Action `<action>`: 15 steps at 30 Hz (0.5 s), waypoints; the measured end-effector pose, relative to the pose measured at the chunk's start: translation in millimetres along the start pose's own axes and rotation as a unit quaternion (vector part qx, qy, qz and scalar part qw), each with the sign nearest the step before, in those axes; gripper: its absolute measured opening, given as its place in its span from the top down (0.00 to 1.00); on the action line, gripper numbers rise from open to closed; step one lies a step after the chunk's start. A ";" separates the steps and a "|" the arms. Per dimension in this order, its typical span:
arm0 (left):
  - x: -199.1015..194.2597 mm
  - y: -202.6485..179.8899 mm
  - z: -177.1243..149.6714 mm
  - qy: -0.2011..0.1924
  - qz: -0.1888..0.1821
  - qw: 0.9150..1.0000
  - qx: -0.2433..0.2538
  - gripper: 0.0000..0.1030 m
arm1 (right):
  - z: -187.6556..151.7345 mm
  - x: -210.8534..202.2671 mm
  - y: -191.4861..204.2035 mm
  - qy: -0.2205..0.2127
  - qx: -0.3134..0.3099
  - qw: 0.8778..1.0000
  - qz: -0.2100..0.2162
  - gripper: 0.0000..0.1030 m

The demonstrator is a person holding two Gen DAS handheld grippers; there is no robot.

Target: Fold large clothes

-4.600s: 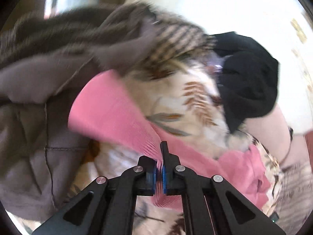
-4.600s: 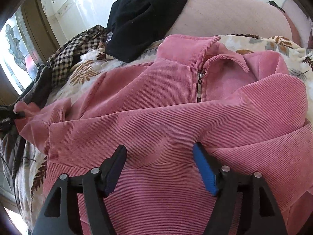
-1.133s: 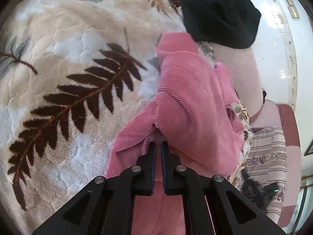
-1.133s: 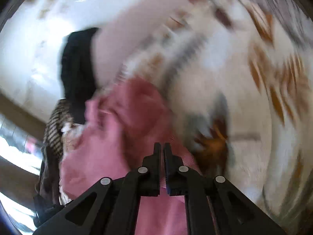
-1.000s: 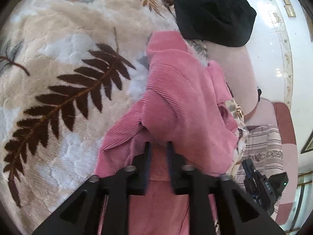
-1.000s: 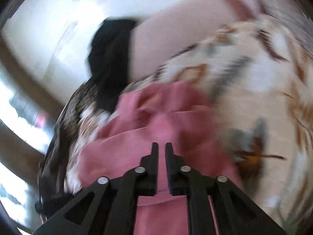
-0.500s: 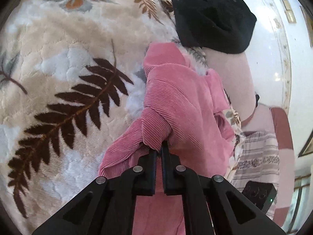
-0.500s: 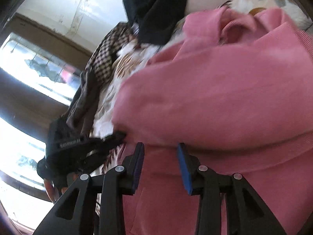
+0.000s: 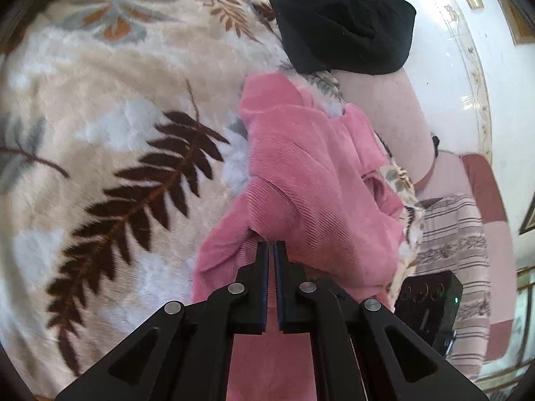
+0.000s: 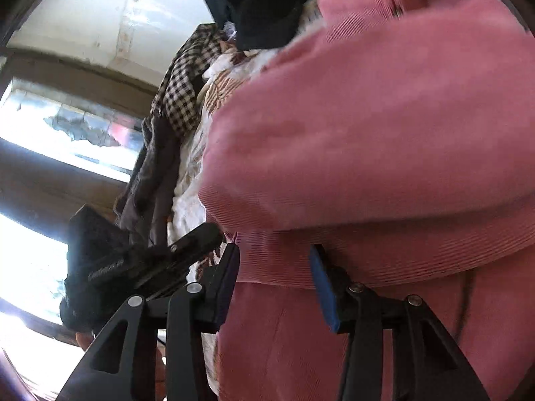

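Left hand-held gripper [image 9: 271, 250] pinching pink sweater [image 9: 311, 180] — no legible writing

A plush cream blanket [image 9: 110, 107] printed with brown, orange and grey fern leaves covers the bed. At its far edge a black garment [image 9: 344, 16] lies bunched against a pale pink headboard [image 9: 394, 113]. A striped, flowered cloth [image 9: 458, 244] drapes beyond the blanket's right edge. A black-and-white checked garment [image 10: 187, 90] and a grey one [image 10: 150, 180] hang along the blanket's left edge, near a bright window [image 10: 67, 127].
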State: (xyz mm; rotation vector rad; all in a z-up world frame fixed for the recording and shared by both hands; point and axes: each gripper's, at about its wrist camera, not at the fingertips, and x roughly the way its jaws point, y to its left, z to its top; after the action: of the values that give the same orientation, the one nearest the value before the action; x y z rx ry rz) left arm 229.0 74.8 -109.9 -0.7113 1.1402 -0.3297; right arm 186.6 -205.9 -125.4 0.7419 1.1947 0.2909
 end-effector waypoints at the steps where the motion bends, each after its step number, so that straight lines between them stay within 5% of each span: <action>1: -2.6 0.4 1.1 0.000 0.001 1.000 0.003 0.98 | 0.9 3.9 -0.6 -0.002 0.010 1.000 0.012 0.55; 7: -16.2 1.6 1.2 0.001 -0.003 1.000 -0.002 0.98 | 11.0 25.0 3.6 -0.035 0.050 0.997 0.046 0.53; 8: -17.7 1.3 0.6 0.002 -0.004 1.000 -0.002 0.98 | 12.2 27.7 4.7 -0.035 0.047 0.997 0.053 0.61; 9: -18.5 2.6 0.7 0.003 -0.006 1.000 -0.002 0.98 | 12.5 28.4 7.1 -0.036 0.037 0.997 0.052 0.93; 15: -18.1 5.2 2.9 0.004 -0.004 1.000 -0.016 0.95 | -5.4 27.3 9.0 -0.001 -0.016 1.000 -0.001 0.98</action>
State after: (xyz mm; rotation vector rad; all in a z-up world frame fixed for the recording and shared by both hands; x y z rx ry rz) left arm 223.8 90.2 -99.9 -0.7433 1.1532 -0.3230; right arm 193.2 -181.7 -140.5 0.7127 1.1861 0.3062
